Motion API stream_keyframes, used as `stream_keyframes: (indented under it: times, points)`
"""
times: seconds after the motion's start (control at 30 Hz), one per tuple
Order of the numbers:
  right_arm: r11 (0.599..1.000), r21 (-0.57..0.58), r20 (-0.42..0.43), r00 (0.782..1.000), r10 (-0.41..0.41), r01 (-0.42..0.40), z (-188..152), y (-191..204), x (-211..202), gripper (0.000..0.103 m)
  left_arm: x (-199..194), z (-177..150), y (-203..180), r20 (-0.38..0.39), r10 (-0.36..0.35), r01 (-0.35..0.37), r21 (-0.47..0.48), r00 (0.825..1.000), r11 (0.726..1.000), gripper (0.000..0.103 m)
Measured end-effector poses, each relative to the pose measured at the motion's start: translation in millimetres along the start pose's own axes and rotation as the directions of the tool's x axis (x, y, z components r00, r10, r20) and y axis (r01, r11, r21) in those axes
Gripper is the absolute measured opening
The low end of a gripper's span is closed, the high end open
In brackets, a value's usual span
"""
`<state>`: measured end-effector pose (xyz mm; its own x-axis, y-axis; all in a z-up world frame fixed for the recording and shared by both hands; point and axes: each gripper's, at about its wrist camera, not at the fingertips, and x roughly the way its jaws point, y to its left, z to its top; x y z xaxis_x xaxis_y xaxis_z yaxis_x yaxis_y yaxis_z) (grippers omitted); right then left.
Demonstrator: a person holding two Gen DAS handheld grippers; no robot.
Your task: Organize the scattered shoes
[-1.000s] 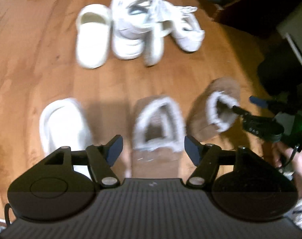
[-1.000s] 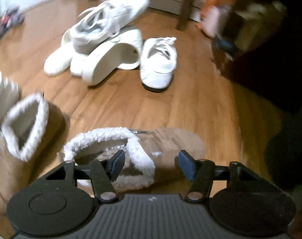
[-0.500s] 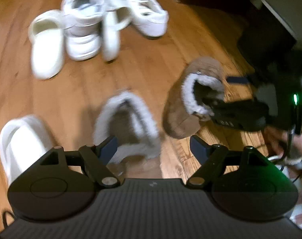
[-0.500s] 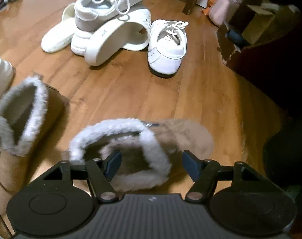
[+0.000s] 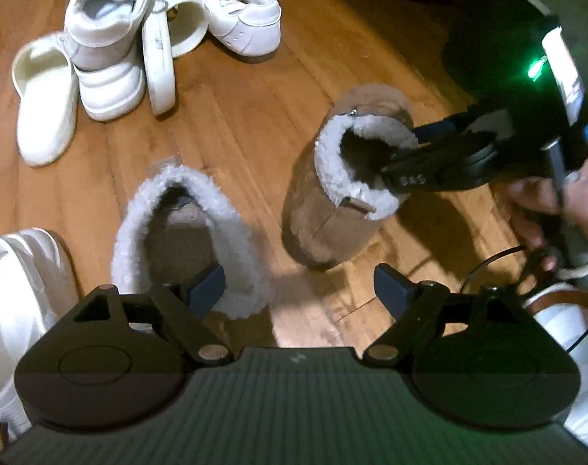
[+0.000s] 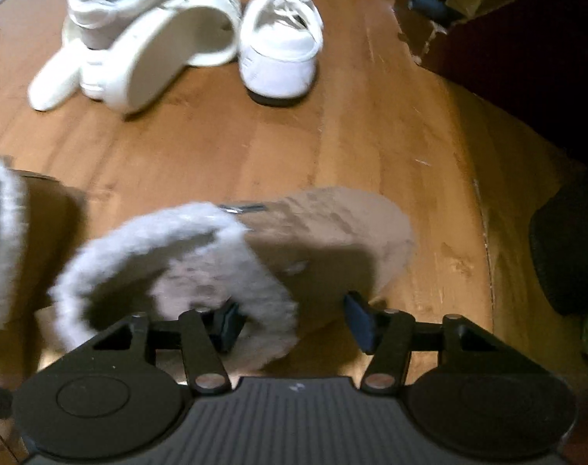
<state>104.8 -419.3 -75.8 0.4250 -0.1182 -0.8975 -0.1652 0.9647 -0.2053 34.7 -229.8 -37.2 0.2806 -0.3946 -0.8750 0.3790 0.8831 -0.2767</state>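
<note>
Brown fuzzy boots with white fleece rims are sitting on the wooden floor (image 5: pixel 236 124). The left claw (image 5: pixel 300 288) is hanging wide open and holding nothing, with one finger over the near boot (image 5: pixel 185 232); its jaws have just been opening. The right claw (image 6: pixel 290 319) is straddling the fleece rim of the other boot (image 6: pixel 325 232); its jaws have just been closing, but I cannot tell if they are pinching it. Farther away, white sneakers and slippers (image 5: pixel 112 38) are lying in a heap.
</note>
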Motion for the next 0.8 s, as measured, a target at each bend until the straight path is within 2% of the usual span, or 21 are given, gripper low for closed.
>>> stream_keyframes:
  times: [0.07,0.1,0.2,0.27,0.37,0.4,0.43,0.47,0.5,0.53,0.57,0.6,0.7,0.73,0.77,0.8]
  points:
    - [0.999,0.051,0.009,1.000,0.001,-0.001,-1,-8,1,0.035,0,-2,1,-0.001,-0.009,0.009,-0.009,1.000,1.000,0.086]
    - [0.996,0.092,0.015,1.000,0.009,-0.011,-3,-13,-2,0.025,0,-2,2,-0.001,-0.009,0.009,-0.009,1.000,1.000,0.086]
    - [0.969,0.240,0.046,0.998,0.041,-0.051,-11,-28,-14,0.014,-11,-4,3,0.005,-0.018,0.018,-0.025,1.000,1.000,0.086]
    - [0.942,0.327,0.062,0.996,0.062,-0.079,-18,-36,-22,0.011,-19,-6,6,0.005,-0.025,0.025,-0.044,1.000,0.999,0.086]
    - [0.862,0.483,0.069,0.988,0.137,-0.154,-28,-49,-34,0.010,-32,-9,13,0.006,-0.020,0.020,-0.071,1.000,0.997,0.086]
    - [0.821,0.542,0.065,0.983,0.169,-0.177,-33,-52,-38,0.010,-40,-11,16,0.008,-0.012,0.013,-0.084,1.000,0.996,0.086]
    - [0.777,0.598,0.058,0.978,0.200,-0.195,-38,-54,-42,0.010,-47,-13,19,0.013,0.000,0.001,-0.093,1.000,0.996,0.086]
    - [0.749,0.632,0.054,0.975,0.218,-0.202,-42,-54,-45,0.010,-54,-13,19,0.029,0.046,-0.043,-0.078,0.999,0.996,0.086]
    - [0.692,0.692,0.043,0.969,0.244,-0.205,-48,-55,-48,0.011,-60,-13,18,0.049,0.103,-0.099,-0.069,0.993,0.993,0.086]
    - [0.618,0.757,0.041,0.960,0.277,-0.210,-56,-56,-51,0.011,-63,-13,18,0.057,0.118,-0.114,-0.068,0.991,0.991,0.086]
    - [0.580,0.786,0.044,0.955,0.294,-0.215,-60,-57,-53,0.011,-71,-13,17,0.082,0.156,-0.151,-0.066,0.984,0.986,0.086]
    - [0.514,0.827,0.058,0.944,0.325,-0.228,-67,-57,-56,0.011,-80,-13,16,0.106,0.190,-0.184,-0.064,0.976,0.981,0.086]
    - [0.304,0.921,0.105,0.907,0.408,-0.243,-92,-53,-60,0.011,-106,-21,16,0.157,0.223,-0.219,-0.038,0.962,0.975,0.086]
    - [0.216,0.946,0.130,0.893,0.431,-0.242,-103,-51,-62,0.011,-111,-24,19,0.165,0.234,-0.230,-0.039,0.958,0.972,0.086]
    - [0.153,0.959,0.148,0.884,0.443,-0.237,-110,-49,-63,0.011,-115,-25,23,0.169,0.241,-0.236,-0.049,0.956,0.971,0.086]
    - [0.043,0.974,0.181,0.873,0.453,-0.224,-124,-45,-65,0.011,-119,-26,29,0.174,0.247,-0.240,-0.060,0.953,0.969,0.086]
